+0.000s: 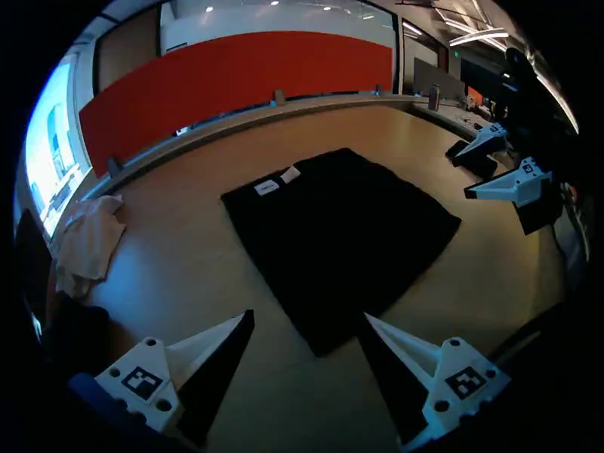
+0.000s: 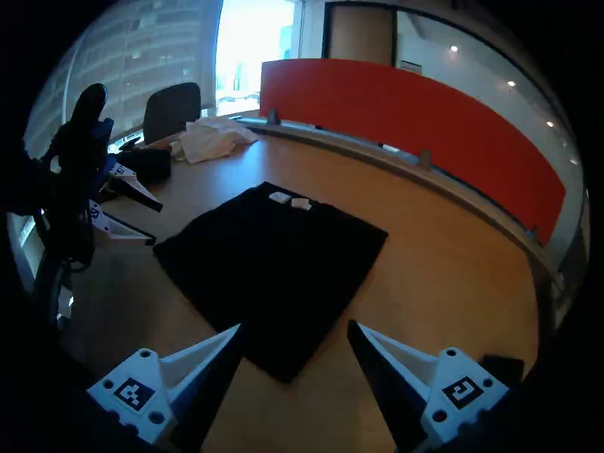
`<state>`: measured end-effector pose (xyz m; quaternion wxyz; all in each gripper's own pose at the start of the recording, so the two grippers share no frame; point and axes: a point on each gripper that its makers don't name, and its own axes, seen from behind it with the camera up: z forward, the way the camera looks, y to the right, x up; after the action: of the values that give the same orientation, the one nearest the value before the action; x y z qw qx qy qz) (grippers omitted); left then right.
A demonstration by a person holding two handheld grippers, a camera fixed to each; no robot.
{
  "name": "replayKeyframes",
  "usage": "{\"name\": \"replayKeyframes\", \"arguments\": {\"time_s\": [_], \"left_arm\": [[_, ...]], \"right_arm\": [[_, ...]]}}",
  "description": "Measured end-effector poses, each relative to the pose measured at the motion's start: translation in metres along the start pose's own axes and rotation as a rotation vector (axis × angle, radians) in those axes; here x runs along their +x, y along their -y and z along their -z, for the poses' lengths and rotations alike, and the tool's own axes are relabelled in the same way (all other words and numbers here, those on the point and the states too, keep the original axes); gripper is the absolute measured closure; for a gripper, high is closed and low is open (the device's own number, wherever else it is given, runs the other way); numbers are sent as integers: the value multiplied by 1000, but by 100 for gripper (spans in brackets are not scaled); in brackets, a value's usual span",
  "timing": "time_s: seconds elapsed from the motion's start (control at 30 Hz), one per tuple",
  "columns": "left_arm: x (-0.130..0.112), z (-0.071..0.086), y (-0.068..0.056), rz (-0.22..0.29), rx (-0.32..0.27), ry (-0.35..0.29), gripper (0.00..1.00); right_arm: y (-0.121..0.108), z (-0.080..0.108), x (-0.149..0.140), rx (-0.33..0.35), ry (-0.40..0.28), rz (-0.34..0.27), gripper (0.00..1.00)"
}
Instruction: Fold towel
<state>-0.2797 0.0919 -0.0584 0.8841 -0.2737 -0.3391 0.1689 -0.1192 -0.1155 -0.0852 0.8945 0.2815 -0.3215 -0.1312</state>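
Approach | flat black cloth towel (image 1: 340,226) on tan wooden table (image 1: 181,264) | left gripper (image 1: 306,325), right gripper (image 2: 294,328): jaws released, empty | pinch adjacent corners evenly

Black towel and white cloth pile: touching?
Apart. Left gripper view shows bare table between the black towel and the white cloth pile.

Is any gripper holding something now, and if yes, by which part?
Nothing is held. The left gripper and the right gripper are both open. The towel lies flat on the table, not pinched.
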Motion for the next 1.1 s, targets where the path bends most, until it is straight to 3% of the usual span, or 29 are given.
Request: {"name": "replayKeyframes", "arguments": {"time_s": [0.3, 0.7, 0.9, 1.1], "left_arm": [[-20, -17, -10, -22, -40, 90, 3], [-28, -29, -22, -30, -70, 138, 4], [-30, -28, -25, -17, -79, 138, 9], [-30, -27, -27, -19, -83, 137, 15]], "right_arm": [[5, -13, -33, 34, 80, 18, 1], [7, -24, -51, 66, 125, 21, 1], [11, -27, -60, 94, 153, 27, 7], [13, -30, -62, 112, 161, 25, 20]]}}
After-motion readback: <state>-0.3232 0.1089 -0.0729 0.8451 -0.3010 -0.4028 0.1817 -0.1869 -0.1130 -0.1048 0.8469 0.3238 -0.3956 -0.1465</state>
